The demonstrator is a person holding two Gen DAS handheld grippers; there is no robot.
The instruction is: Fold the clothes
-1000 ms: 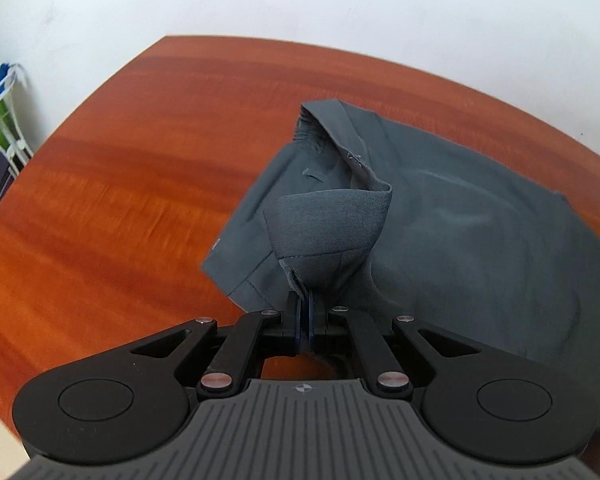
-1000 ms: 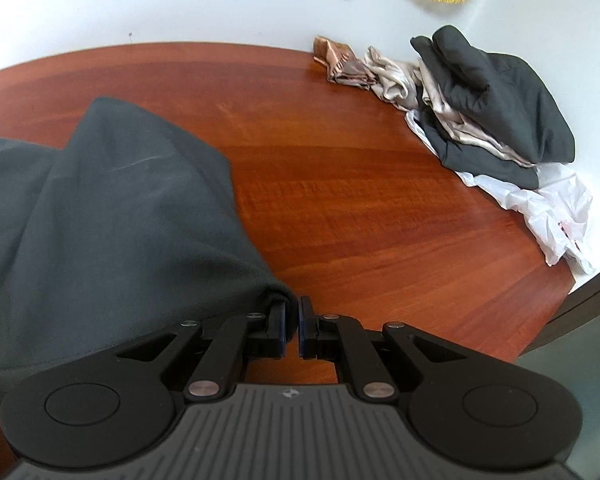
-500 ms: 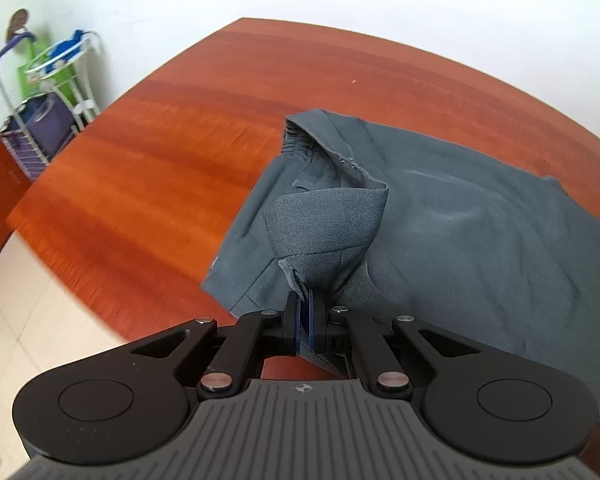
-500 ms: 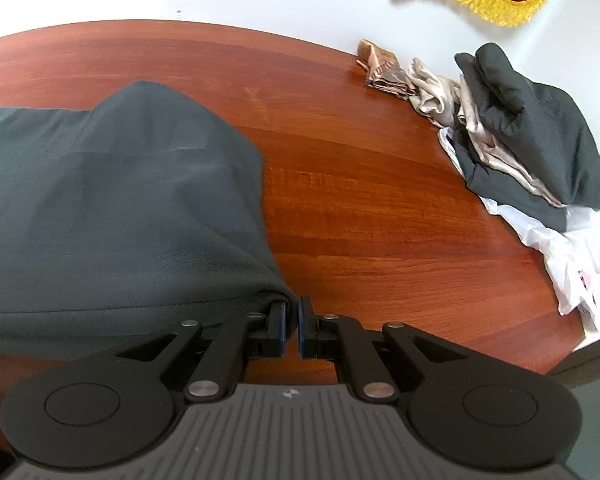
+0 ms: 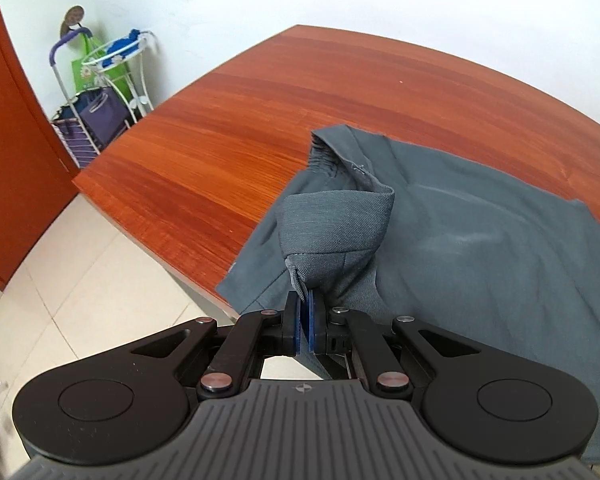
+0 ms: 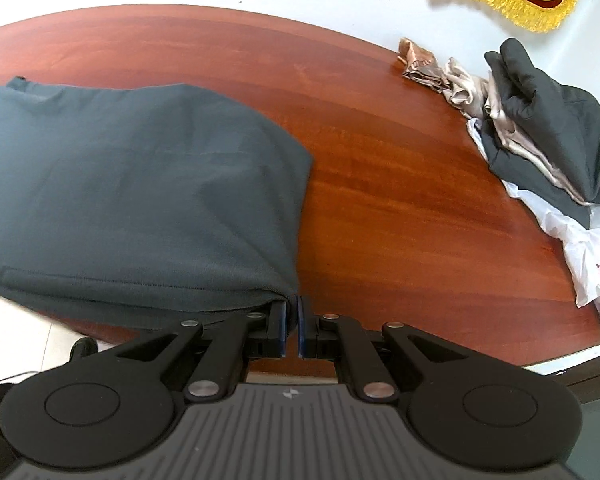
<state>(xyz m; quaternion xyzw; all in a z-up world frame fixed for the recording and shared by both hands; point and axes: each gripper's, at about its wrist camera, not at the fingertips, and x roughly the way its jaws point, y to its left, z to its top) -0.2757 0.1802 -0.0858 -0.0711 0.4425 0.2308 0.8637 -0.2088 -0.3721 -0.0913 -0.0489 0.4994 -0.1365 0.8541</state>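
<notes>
The left gripper (image 5: 305, 306) has its jaws pressed on a bunched corner of the grey trousers (image 5: 480, 248), which spread toward two o'clock across the wooden surface (image 5: 280, 112). The right gripper (image 6: 291, 312) has its jaws opening, the trouser hem's corner between them; the cloth spreads toward ten o'clock. At two o'clock, well apart, lies a pile of clothes (image 6: 540, 128). A metal rack (image 5: 100, 92) stands at ten o'clock off the surface.

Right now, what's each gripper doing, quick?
Left gripper: shut on a corner of the grey garment.
Right gripper: jaws opening, garment edge between them, pads barely gripping it.
</notes>
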